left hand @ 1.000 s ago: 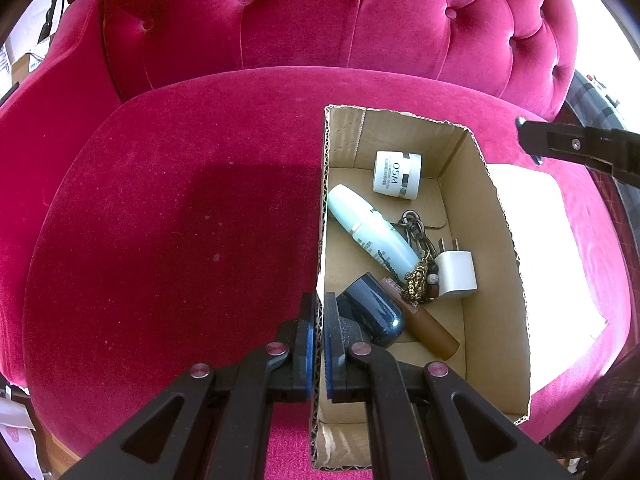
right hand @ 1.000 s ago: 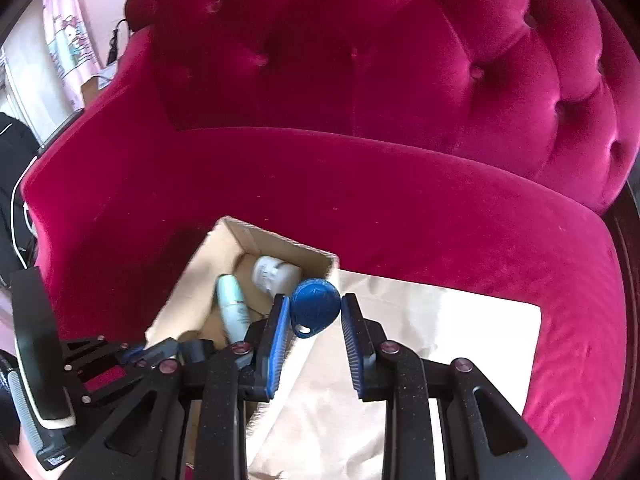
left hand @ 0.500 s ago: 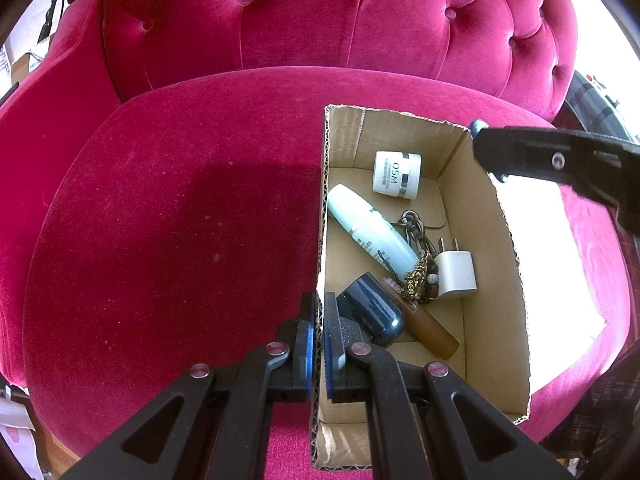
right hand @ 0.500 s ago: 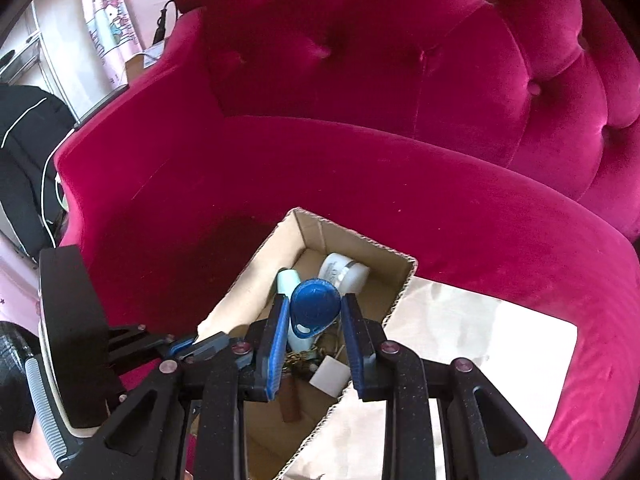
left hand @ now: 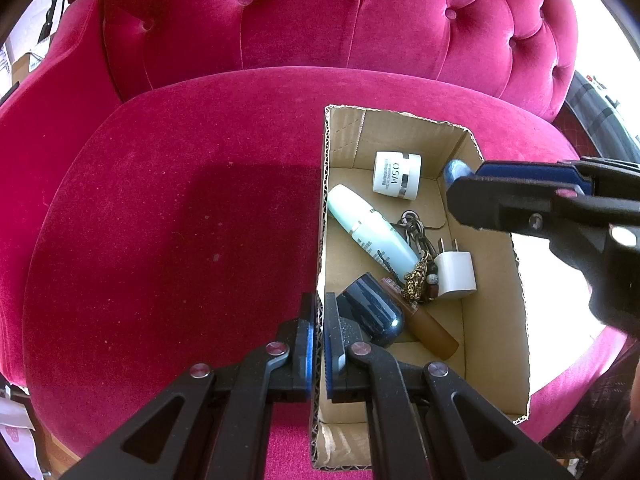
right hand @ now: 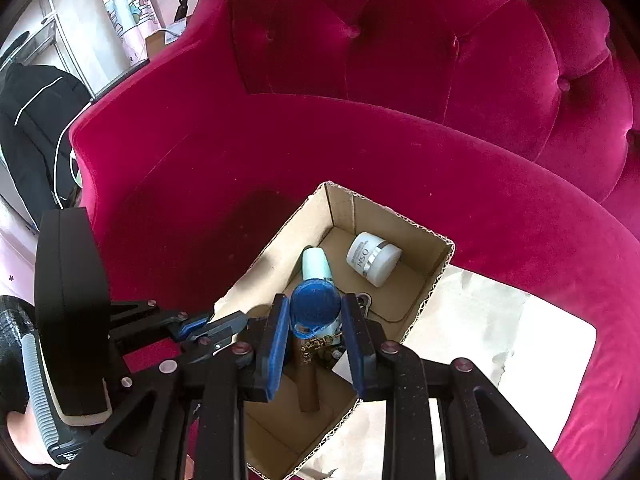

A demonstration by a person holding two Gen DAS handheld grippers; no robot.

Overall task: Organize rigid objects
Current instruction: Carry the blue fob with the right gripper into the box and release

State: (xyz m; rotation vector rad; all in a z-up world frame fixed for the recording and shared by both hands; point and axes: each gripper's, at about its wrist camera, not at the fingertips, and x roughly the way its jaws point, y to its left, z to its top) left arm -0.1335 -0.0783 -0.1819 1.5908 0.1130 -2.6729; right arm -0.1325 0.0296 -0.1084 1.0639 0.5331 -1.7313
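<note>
An open cardboard box (left hand: 496,288) (right hand: 436,268) sits on a pink velvet seat. It holds a white OSM jar (left hand: 397,175) (right hand: 373,258), a pale blue tube (left hand: 370,232) (right hand: 316,262), a white charger plug (left hand: 456,270), a keychain (left hand: 418,276), a brown tube (left hand: 432,328) and a dark blue case (left hand: 372,309). My left gripper (left hand: 319,312) (right hand: 218,326) is shut on the box's left wall. My right gripper (right hand: 314,312) (left hand: 460,178) is shut on a blue key fob (right hand: 314,310) (left hand: 455,169) and holds it above the box.
The tufted pink backrest (left hand: 340,20) rises behind the seat. A sheet of brown paper (right hand: 500,340) lies to the right of the box. A black jacket (right hand: 32,120) hangs at the far left beyond the armrest.
My right gripper has moved left with the blue key fob, from beside the box to over its inside. The left gripper has stayed clamped on the box wall.
</note>
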